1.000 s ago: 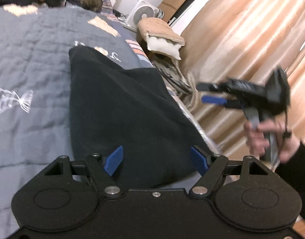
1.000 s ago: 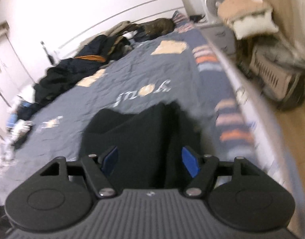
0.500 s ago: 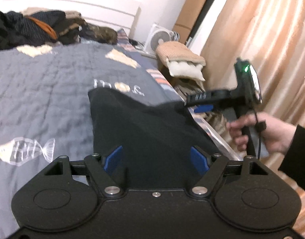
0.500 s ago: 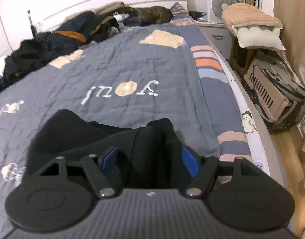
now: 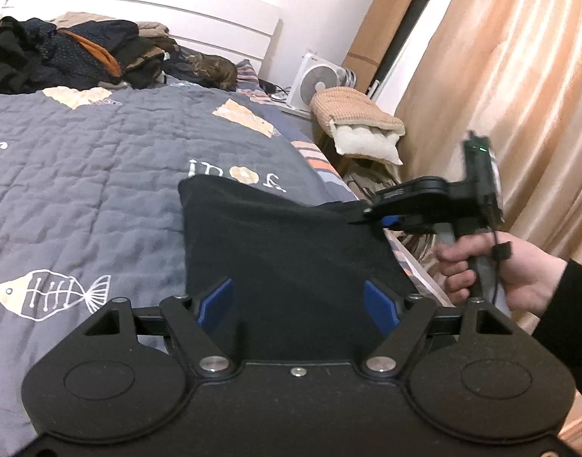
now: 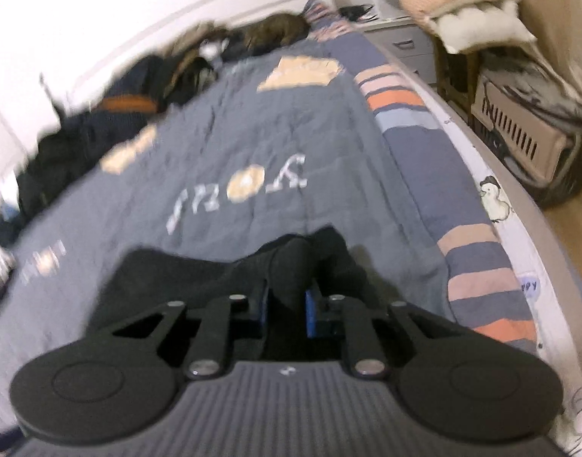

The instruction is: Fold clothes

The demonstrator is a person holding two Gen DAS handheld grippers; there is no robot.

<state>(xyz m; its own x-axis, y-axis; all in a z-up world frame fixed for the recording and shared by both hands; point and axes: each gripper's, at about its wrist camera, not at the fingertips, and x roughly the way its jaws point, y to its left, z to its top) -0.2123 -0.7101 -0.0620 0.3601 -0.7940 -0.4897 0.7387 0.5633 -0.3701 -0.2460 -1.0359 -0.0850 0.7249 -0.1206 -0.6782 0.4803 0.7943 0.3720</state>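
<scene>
black garment (image 5: 291, 266), long axis toward headboard (image 5: 146, 15)

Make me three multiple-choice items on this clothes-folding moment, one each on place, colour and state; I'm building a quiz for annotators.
1. Where does the black garment lie?
A. on the quilt
B. on the floor
C. on the fan

2. What colour are the left gripper's pads?
A. red
B. blue
C. white

3. What is between the right gripper's pads?
A. nothing
B. a pillow
C. a bunch of the garment

Answers:
1 A: the garment is spread on the grey quilt near the bed's edge.
2 B: both pads show blue.
3 C: its jaws are closing, and black cloth is pinched between them.
</scene>
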